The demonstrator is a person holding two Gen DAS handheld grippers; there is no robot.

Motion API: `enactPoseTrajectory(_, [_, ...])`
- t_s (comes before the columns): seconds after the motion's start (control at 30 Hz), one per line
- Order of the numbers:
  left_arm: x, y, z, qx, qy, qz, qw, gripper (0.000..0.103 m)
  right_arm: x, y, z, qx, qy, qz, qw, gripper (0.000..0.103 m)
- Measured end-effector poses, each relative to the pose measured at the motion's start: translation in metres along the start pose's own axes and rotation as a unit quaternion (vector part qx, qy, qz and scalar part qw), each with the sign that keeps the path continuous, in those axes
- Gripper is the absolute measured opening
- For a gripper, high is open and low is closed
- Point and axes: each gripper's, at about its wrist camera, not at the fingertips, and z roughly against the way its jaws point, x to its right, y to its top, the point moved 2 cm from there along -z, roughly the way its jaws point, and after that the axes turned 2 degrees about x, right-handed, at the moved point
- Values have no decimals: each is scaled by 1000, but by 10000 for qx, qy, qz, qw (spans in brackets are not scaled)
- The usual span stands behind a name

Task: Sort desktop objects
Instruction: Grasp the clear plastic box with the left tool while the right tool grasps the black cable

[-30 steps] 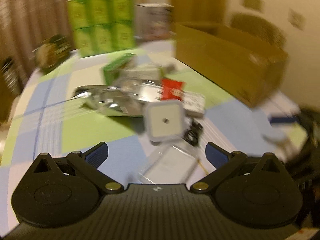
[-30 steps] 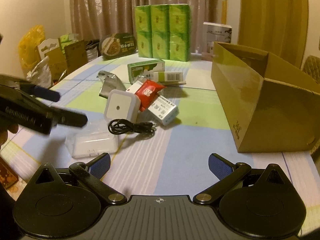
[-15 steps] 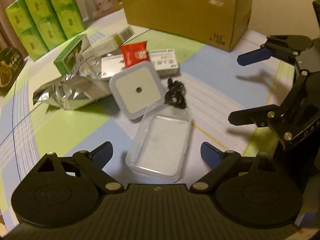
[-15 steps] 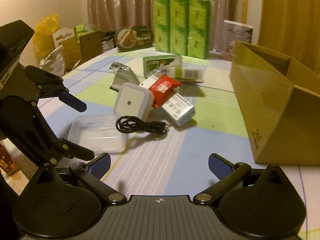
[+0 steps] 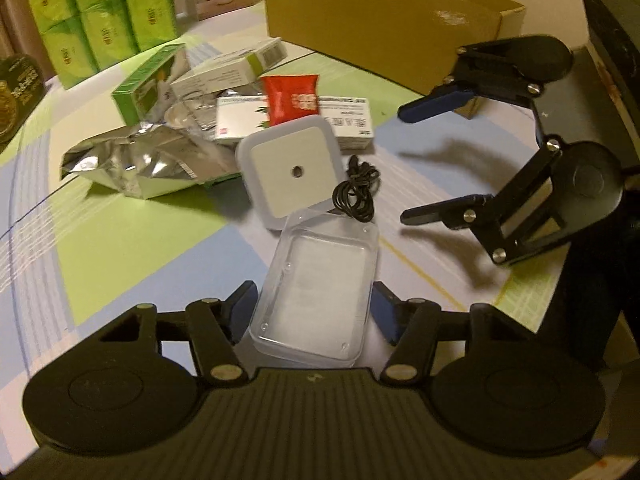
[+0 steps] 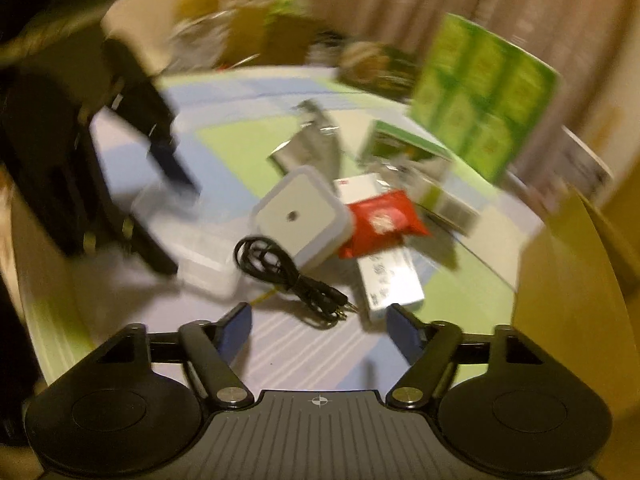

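The left gripper (image 5: 314, 310) sat low over the table (image 5: 120, 248) with its blue pads (image 5: 240, 304) set wide on either side of the clear case (image 5: 316, 284); the case lay flat between them, its near end reaching back toward the gripper's body, and whether the pads touched its walls could not be told. Ahead of it to the left lay a crumpled foil bag (image 5: 132, 164), with a green box (image 5: 140, 88) beyond that and a stack of green packs (image 5: 100, 12) at the far left. Straight ahead, just past the case's far end, a square white lamp (image 5: 294, 174) leaned on a long white box (image 5: 296, 120), and a red packet (image 5: 294, 98) lay on top of that box. A coiled black cable (image 5: 356, 196) lay just right of the lamp, near the case's far corner. Farther ahead to the right stood an open cardboard box (image 5: 380, 20). At the right the other gripper (image 5: 416, 164) hung above the table, jaws wide apart and empty. In the blurred right wrist view, the right gripper (image 6: 318, 328) had its pads spread with nothing between them; the cable (image 6: 288, 272) lay just ahead of it, the case (image 6: 204, 256) ahead to its left under the left gripper (image 6: 172, 208), and the lamp (image 6: 298, 212) and packet (image 6: 380, 220) beyond.
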Motion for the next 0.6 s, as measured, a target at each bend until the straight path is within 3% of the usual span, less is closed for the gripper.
enactPoseTrajectory(0.13, [-1,0,-1,-11,26,-20,10000,57,-7,3,-16,0,277,890,9956,57])
enactPoseTrajectory(0.3, [-1,1,-5,-3,38,-34,10000,57,-9,8,-31,17,407,1301,9907,48])
enactPoseTrajectory(0.43, [-4,1,-8,0,49,137,9999,68,-8,6,-37,-133,414,1251,9912,24])
enactPoseTrajectory(0.6, [-3,2,-8,53,5,242,9997,69,0,8,-28,-155,318,521,9980,18])
